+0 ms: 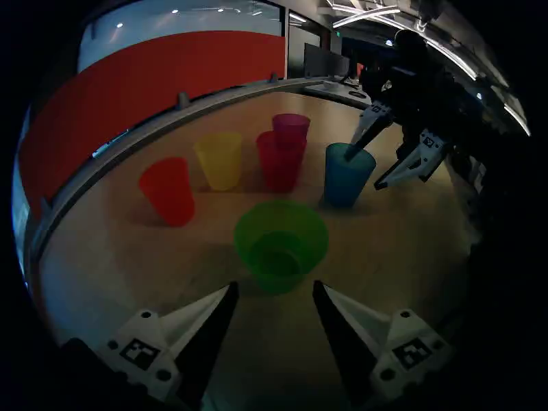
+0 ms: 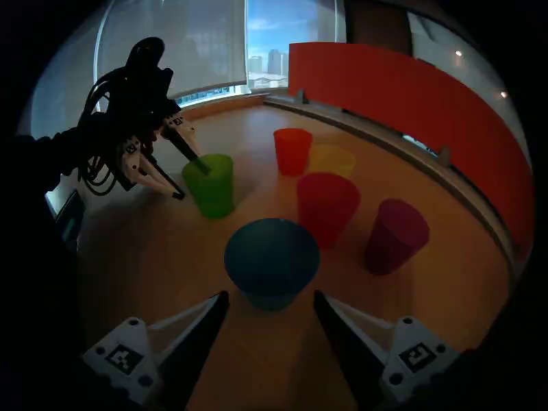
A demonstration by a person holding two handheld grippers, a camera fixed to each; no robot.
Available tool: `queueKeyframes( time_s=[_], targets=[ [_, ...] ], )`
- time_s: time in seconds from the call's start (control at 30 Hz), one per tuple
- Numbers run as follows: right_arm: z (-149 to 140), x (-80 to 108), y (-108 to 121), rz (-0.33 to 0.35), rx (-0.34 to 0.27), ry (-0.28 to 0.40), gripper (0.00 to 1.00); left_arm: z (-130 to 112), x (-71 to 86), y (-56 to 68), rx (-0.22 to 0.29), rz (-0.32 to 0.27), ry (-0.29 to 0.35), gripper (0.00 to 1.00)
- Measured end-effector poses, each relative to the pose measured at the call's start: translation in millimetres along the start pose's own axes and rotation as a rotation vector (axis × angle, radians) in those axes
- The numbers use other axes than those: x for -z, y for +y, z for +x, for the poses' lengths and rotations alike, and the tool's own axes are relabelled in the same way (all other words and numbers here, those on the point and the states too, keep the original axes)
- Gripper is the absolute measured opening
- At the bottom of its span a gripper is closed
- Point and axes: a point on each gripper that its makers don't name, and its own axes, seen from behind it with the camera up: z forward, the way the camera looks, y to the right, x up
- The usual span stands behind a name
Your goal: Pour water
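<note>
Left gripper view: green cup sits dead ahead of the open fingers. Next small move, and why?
Probably ease the left gripper straight forward until its fingers flank the green cup, then close. The jaws stand open, the cup is upright and centred on the gap, and the fingertips seem to stop just short of its base, so nothing is gripped yet.

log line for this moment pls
left tongs open, facing green cup | right tongs open, facing blue cup | both cups upright, ungripped
</note>
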Motion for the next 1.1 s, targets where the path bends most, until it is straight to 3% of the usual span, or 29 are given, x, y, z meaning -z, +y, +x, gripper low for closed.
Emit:
queueKeyframes(
  time_s=[0.4,0.8,1.1],
  targets=[
    [-6,30.0,1,-0.077,-0.054,0.067,0.95,-2,40.2,-5.1,0.057,0.104,0.085,0.80],
    [4,71.9,4,-0.192,-0.110,0.188,0.95,11,85.8,-9.1,0.105,0.251,0.242,0.80],
    [19,92.8,17,-0.299,-0.123,0.273,0.95,24,119.4,-26.4,0.130,0.414,0.368,0.80]
  ],
)
